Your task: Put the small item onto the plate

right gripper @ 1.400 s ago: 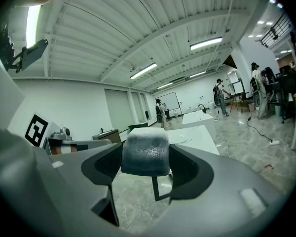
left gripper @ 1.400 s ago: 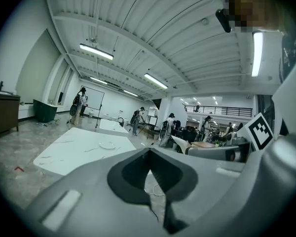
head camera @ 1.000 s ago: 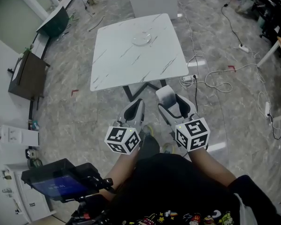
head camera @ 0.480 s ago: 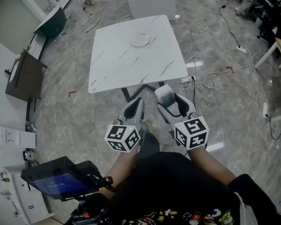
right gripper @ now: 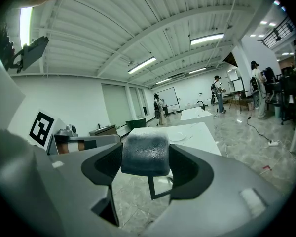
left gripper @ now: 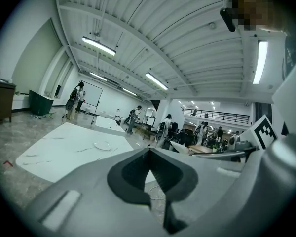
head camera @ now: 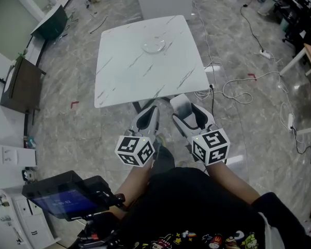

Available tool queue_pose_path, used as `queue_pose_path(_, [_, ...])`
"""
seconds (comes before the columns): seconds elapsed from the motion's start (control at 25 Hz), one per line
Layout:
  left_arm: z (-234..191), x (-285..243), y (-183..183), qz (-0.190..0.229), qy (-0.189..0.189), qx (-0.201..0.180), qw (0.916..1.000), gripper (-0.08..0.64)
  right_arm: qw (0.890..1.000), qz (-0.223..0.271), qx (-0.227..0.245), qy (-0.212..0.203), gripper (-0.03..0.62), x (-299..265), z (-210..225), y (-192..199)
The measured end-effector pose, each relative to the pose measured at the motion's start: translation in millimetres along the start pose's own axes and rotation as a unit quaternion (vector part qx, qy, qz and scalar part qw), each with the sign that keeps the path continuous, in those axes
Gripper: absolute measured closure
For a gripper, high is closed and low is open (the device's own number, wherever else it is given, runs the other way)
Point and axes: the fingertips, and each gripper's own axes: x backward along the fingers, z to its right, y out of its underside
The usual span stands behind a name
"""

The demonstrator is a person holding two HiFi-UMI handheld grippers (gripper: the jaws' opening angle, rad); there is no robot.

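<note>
A clear glass plate (head camera: 154,46) sits on the far half of a white marble table (head camera: 140,79). Both grippers are held low in front of the person, short of the table's near edge. My right gripper (head camera: 189,112) is shut on a small pale grey block (head camera: 182,106), which fills the space between the jaws as the block (right gripper: 144,154) in the right gripper view. The plate (right gripper: 177,138) shows small beyond it. My left gripper (head camera: 148,115) is shut with nothing in it; its jaws meet at the tips. In the left gripper view the plate (left gripper: 102,145) lies ahead to the left.
A white cabinet (head camera: 163,0) stands behind the table. Cables (head camera: 238,90) trail over the floor at the right. A dark desk (head camera: 20,84) stands at the left, and a tablet on a mount (head camera: 62,198) sits at lower left. Several people stand in the distance.
The table and plate have drifted slightly left and up in the head view. Both grippers keep their pose, and the right one still holds the block.
</note>
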Motion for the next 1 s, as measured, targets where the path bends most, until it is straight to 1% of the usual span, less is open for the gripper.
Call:
queue_pose_path(0.36, [-61.0, -43.8, -16.7, -0.014, 0.008, 0.010, 0.9998, 0.560, 1.000, -0.019, -0.004, 0.017, 0.272, -69.0, 16.6, -16.8])
queue_pose_path(0.84, [-132.2, -100.5, -28.9, -0.046, 0.038, 0.024, 0.9979, 0.560, 0.998, -0.044, -0.015, 0.041, 0.272, -155.6, 30.3, -33.5])
queue_pose_path(1.0, [-164.1, -115.4, -32.9, -0.053, 0.046, 0.027, 0.9972, 0.560, 0.997, -0.048, -0.020, 0.053, 0.272, -189.2, 32.2, -37.7])
